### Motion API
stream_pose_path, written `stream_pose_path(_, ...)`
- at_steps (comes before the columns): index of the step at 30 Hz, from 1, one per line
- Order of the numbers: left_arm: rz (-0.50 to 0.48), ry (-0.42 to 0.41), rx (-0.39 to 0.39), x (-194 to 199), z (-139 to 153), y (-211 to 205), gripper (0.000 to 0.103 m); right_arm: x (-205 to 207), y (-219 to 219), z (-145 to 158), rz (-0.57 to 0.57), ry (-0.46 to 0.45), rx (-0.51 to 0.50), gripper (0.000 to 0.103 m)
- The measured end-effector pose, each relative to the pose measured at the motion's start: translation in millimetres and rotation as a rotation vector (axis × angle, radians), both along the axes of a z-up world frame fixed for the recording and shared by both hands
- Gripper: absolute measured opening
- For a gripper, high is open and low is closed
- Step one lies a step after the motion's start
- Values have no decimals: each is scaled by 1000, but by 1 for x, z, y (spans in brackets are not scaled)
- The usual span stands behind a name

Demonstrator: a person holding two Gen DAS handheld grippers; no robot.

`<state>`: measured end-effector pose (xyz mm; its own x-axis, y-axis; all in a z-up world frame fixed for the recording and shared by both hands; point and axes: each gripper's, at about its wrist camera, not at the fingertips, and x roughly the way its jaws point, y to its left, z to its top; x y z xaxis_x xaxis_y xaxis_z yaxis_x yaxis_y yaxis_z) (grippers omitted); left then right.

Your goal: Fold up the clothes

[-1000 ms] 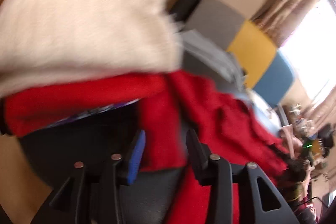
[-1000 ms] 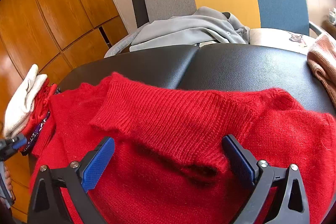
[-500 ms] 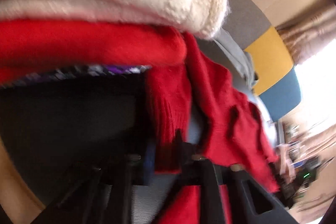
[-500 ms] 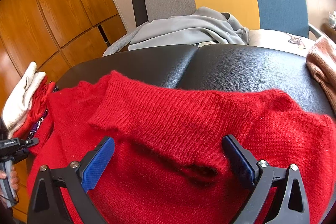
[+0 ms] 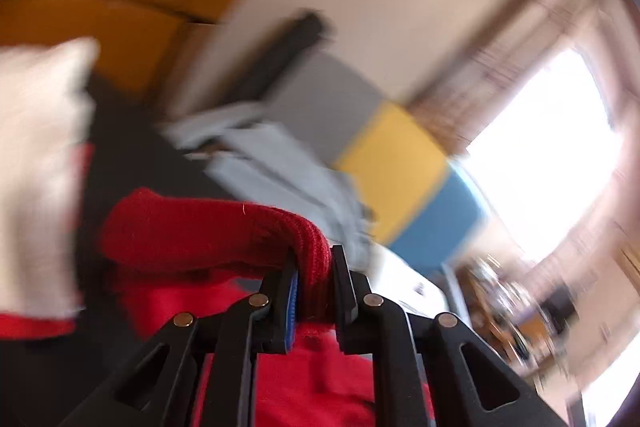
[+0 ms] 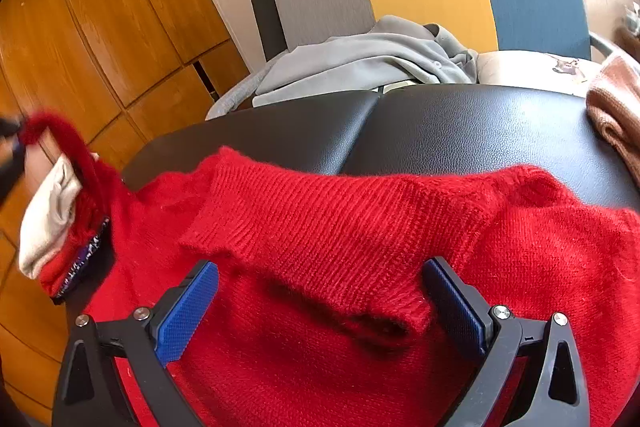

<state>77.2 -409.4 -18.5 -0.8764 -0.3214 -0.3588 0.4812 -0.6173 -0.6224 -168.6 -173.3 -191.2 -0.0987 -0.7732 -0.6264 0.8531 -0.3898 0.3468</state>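
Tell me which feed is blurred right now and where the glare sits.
Left wrist view: heavy motion blur over the room and the white garment; only the left hand-held gripper and the red sweater sleeve it pinches stay sharp; window blown out. Right wrist view: sharp, red sweater knit readable, mild glare top right.
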Motion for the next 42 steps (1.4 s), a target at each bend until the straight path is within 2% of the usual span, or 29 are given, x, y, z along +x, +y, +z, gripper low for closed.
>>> stream_pose_path(2, -218, -9, -61, -39, 7, 33, 13, 0, 1, 0, 0, -5, -5, 103)
stream_pose_path(4, -386, -43, -94, -63, 5, 66, 13, -1, 2, 0, 0, -13, -13, 103)
stream_pose_path(6, -529, -98, -71, -85, -13, 95, 17, -2, 2, 0, 0, -21, -18, 103)
stream_pose_path(8, -579, -149, -21, -96, -37, 111, 21, -3, 2, -1, 0, -23, -19, 103)
stream_pose_path(10, -558, -176, 73, -87, -67, 109, 23, -3, 2, -1, -1, -23, -17, 103)
stream_pose_path(13, -486, -137, 206, -46, -97, 96, 26, -3, 2, -2, 0, -25, -17, 103)
stream_pose_path(15, -425, -128, 267, -18, -115, 86, 28, -4, 2, -3, 0, -29, -18, 103)
stream_pose_path(20, -273, -263, 279, 31, -161, 61, 28, -11, 8, -2, 23, -91, -41, 103)
stream_pose_path(22, -250, -272, 310, 44, -177, 54, 29, -12, 11, 3, 68, -88, 19, 103)
stream_pose_path(23, -251, -254, 330, 52, -185, 50, 28, -10, 12, 8, 65, -37, 107, 103)
stream_pose_path(25, -265, -180, 340, 64, -194, 44, 25, -5, 17, 16, -30, 87, 329, 103)
stream_pose_path(26, -271, -159, 333, 68, -196, 44, 23, -4, 25, 19, -51, 141, 386, 103)
stream_pose_path(27, -278, -161, 306, 69, -197, 45, 21, -1, 34, 24, -69, 197, 434, 103)
stream_pose_path(30, -281, -170, 231, 70, -194, 52, 20, 31, 78, 49, -94, 465, 454, 103)
stream_pose_path(31, -278, -167, 222, 71, -194, 53, 20, 44, 88, 53, -84, 526, 465, 102)
stream_pose_path(33, -274, -153, 230, 73, -194, 52, 20, 65, 96, 51, -38, 563, 475, 96)
stream_pose_path(36, -278, -128, 242, 71, -194, 50, 20, 97, 102, 43, 34, 595, 486, 74)
stream_pose_path(38, -277, -127, 234, 69, -194, 51, 20, 108, 100, 42, 61, 579, 444, 44)
stream_pose_path(39, -276, -129, 229, 68, -194, 52, 20, 112, 94, 42, 80, 559, 413, 41)
stream_pose_path(42, -273, -130, 213, 65, -195, 53, 20, 106, 76, 33, 68, 497, 391, 41)
